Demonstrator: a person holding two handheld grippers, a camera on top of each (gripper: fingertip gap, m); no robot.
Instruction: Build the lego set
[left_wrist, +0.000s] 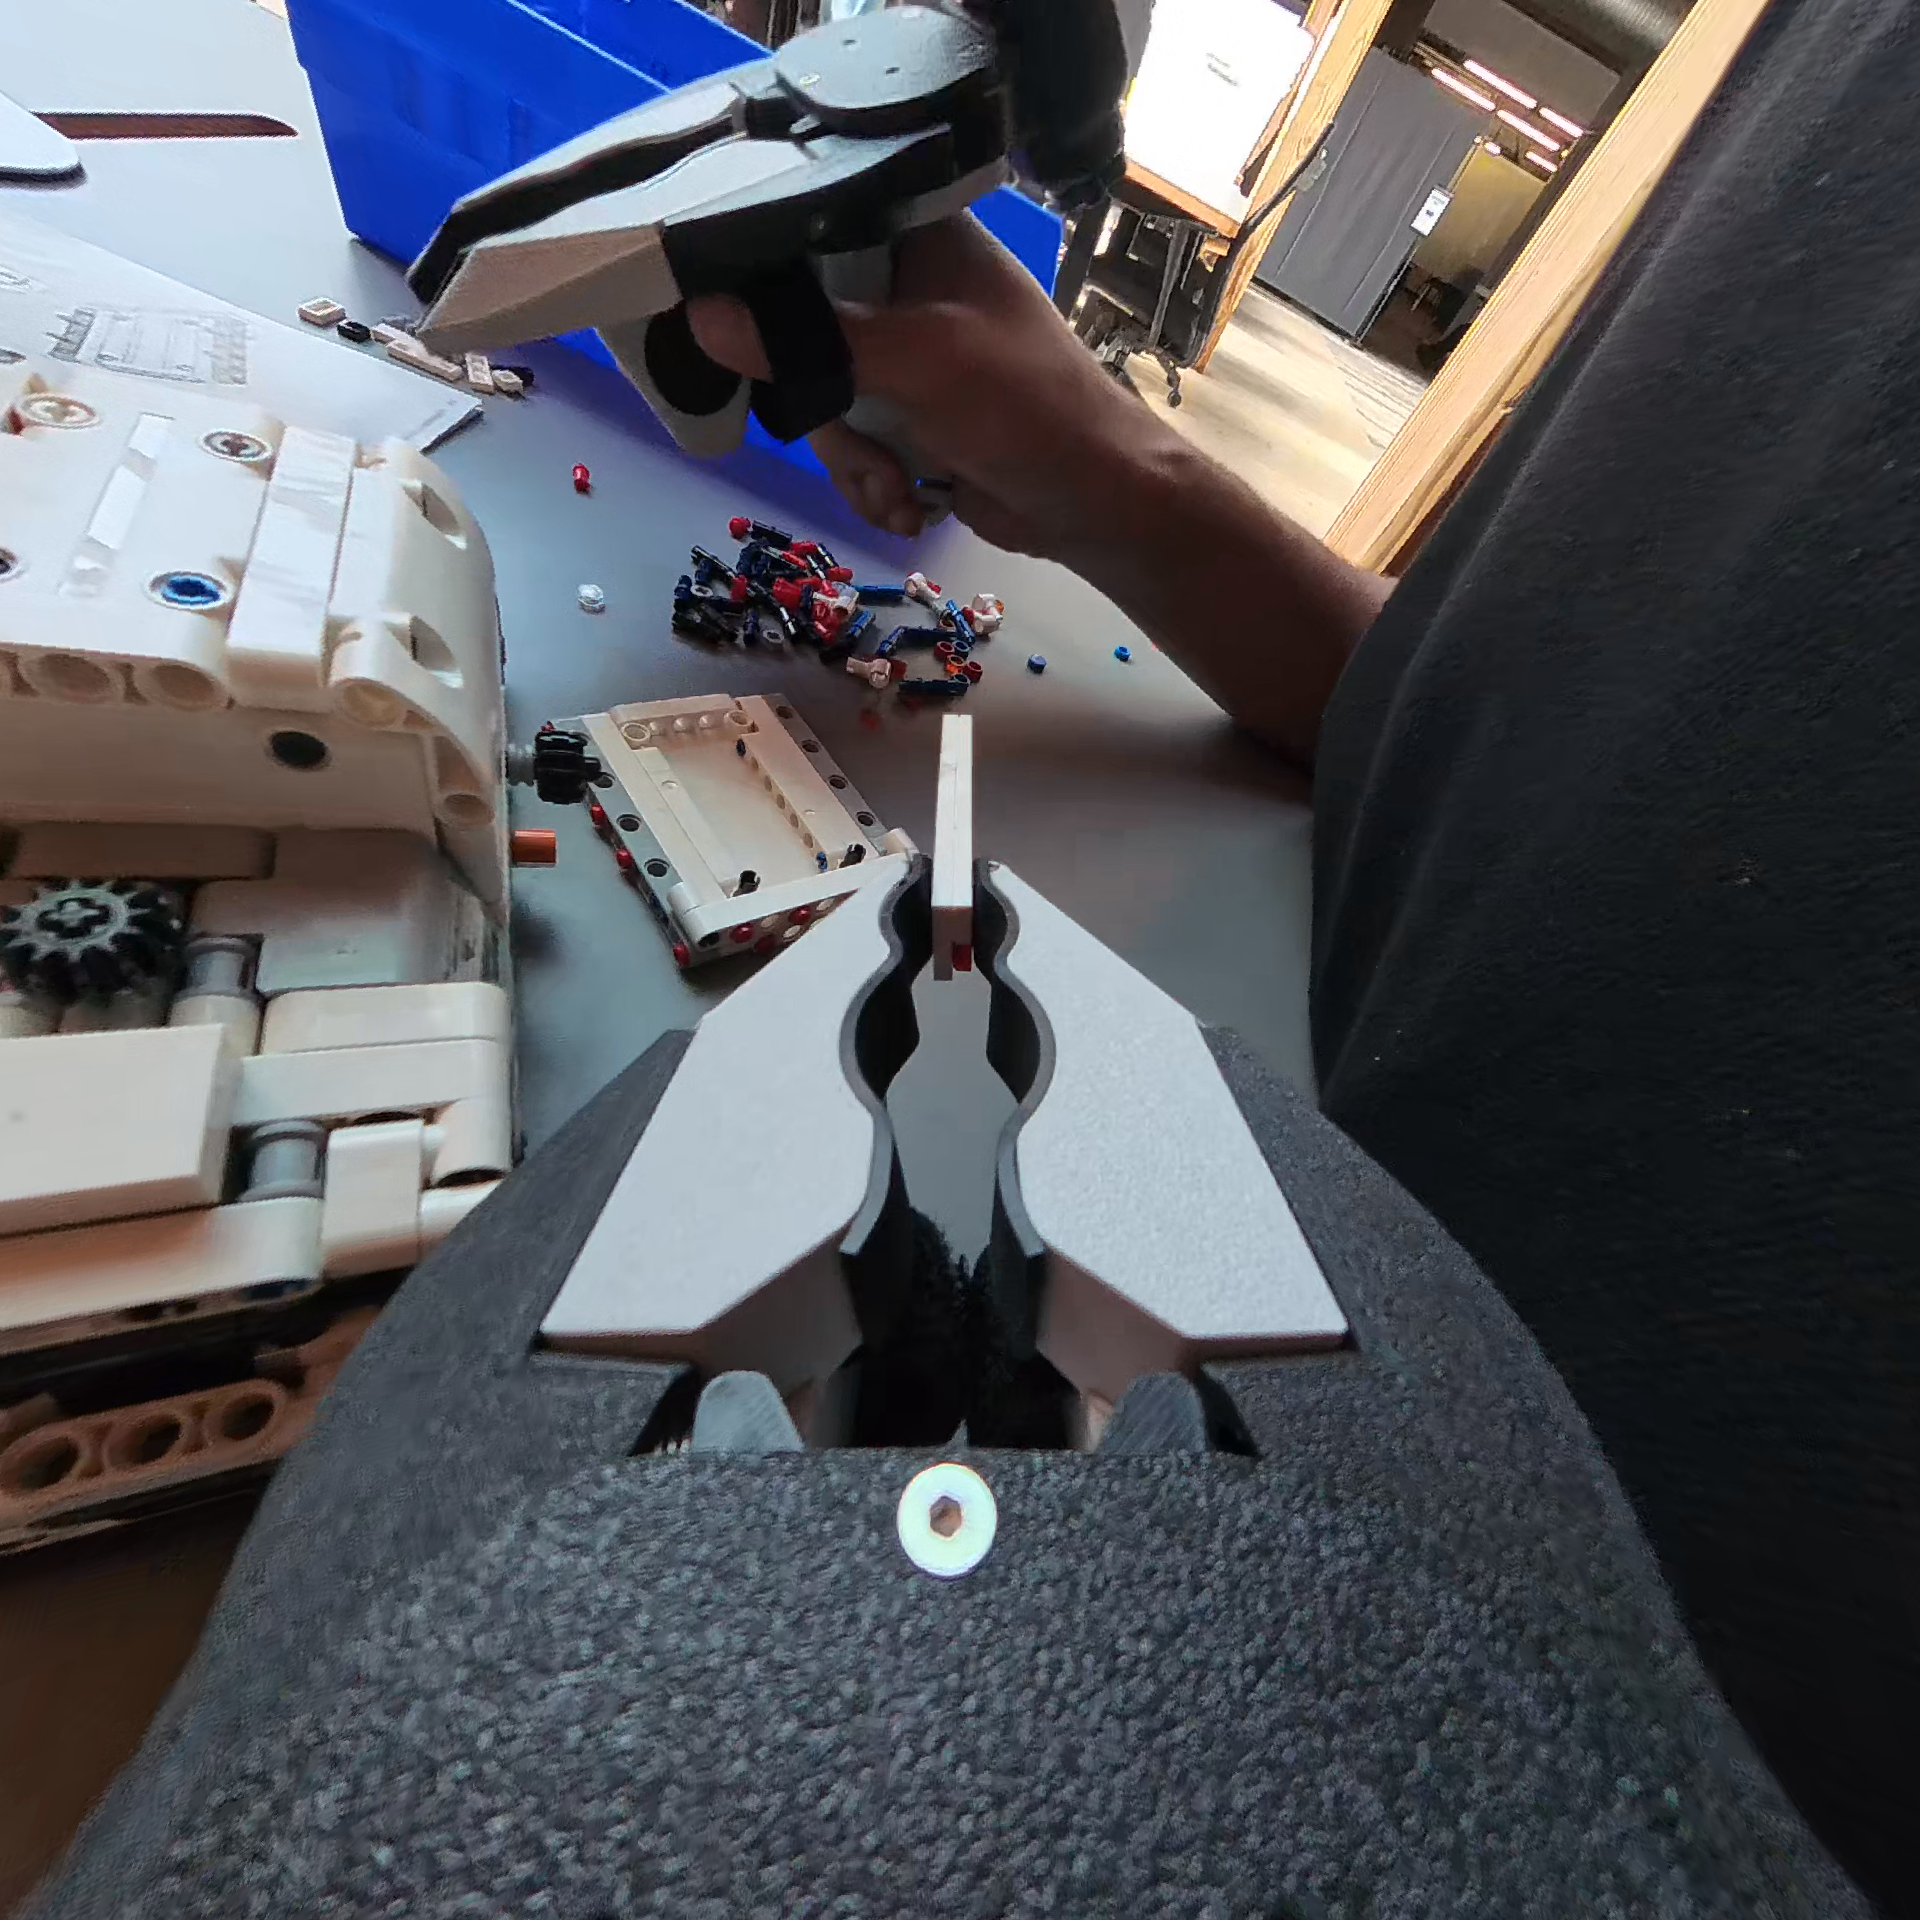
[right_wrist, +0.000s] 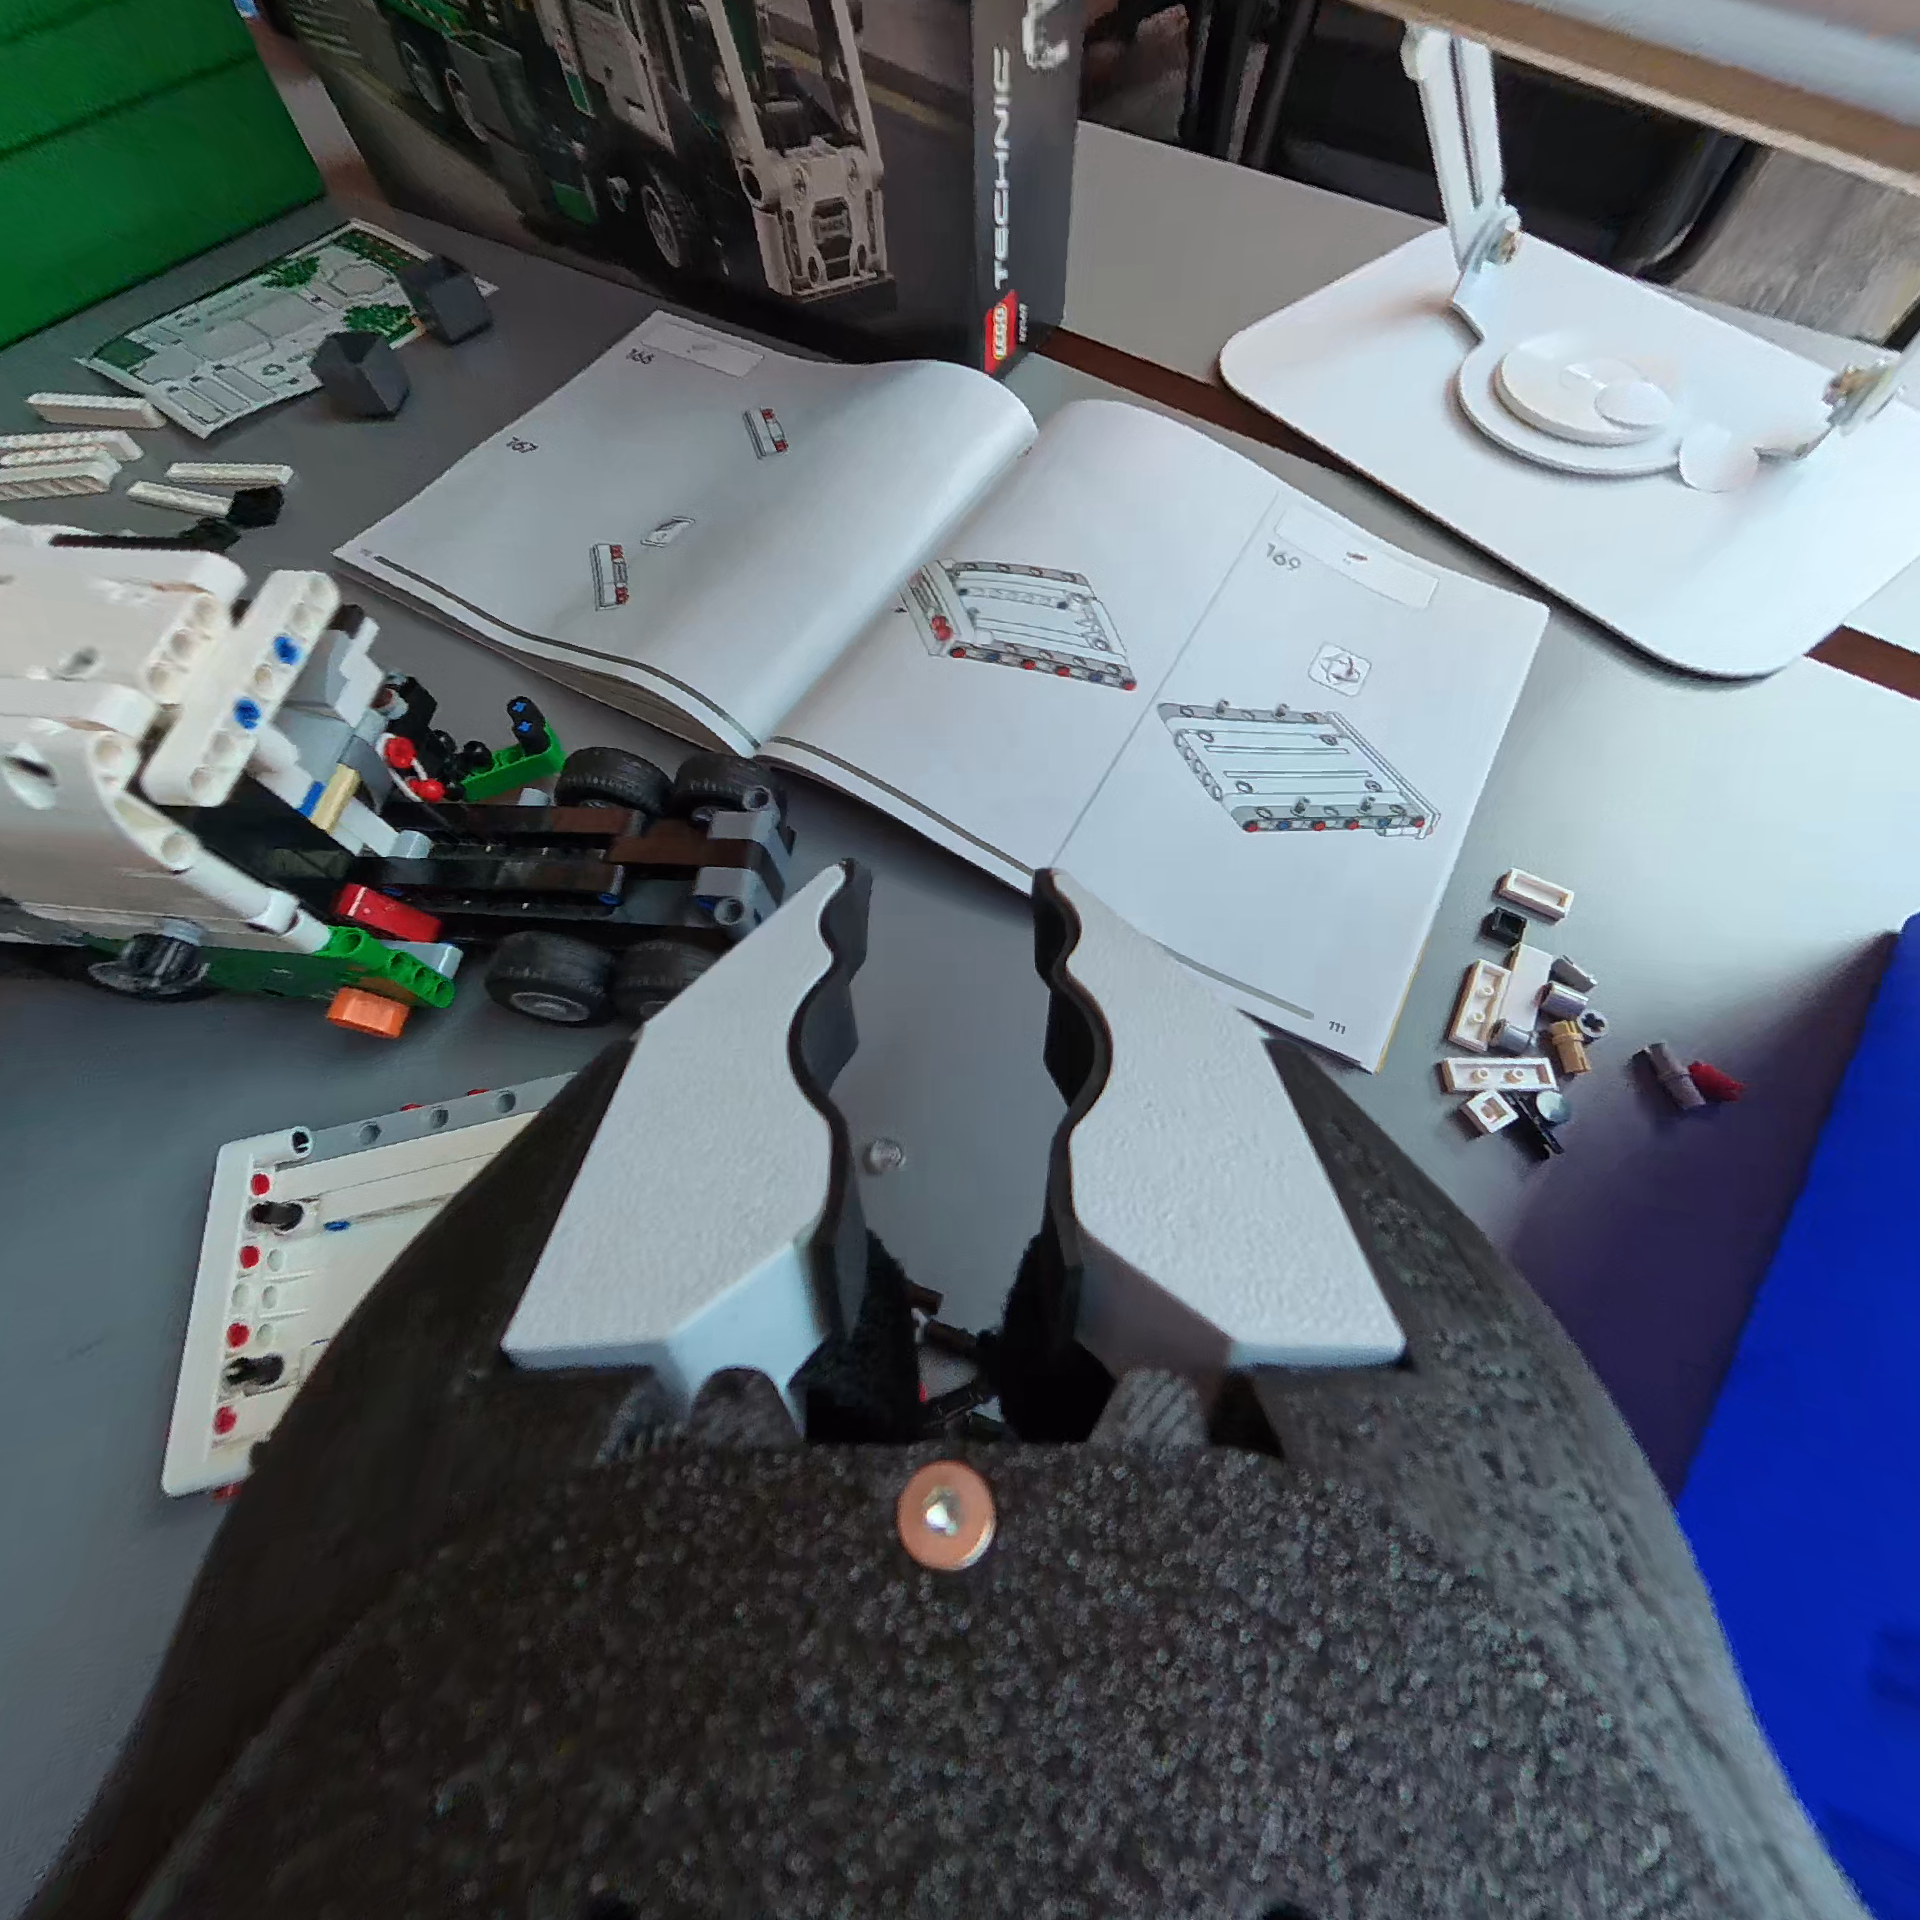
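Observation:
My left gripper (left_wrist: 954, 896) is shut on a long white brick beam (left_wrist: 953, 810) with a red pin at its near end. The beam stands on edge and points forward over the grey table. Just left of it lies a white and grey panel frame (left_wrist: 717, 821), which also shows in the right wrist view (right_wrist: 312, 1247). My right gripper (right_wrist: 948, 896) is open with nothing between its fingers, above the table near the open instruction booklet (right_wrist: 935, 644). It also shows in the left wrist view (left_wrist: 540, 260), held by a hand over the table.
A large white brick vehicle (left_wrist: 208, 831) fills the left, with its black chassis and wheels (right_wrist: 582, 873). A pile of small pins (left_wrist: 821, 603) lies ahead. Small parts (right_wrist: 1527, 1018) lie right, by a blue bin (right_wrist: 1808, 1351). A set box (right_wrist: 727, 156) and a white stand (right_wrist: 1558, 416) stand behind. About 20 centimetres separates my left fingertips from my right.

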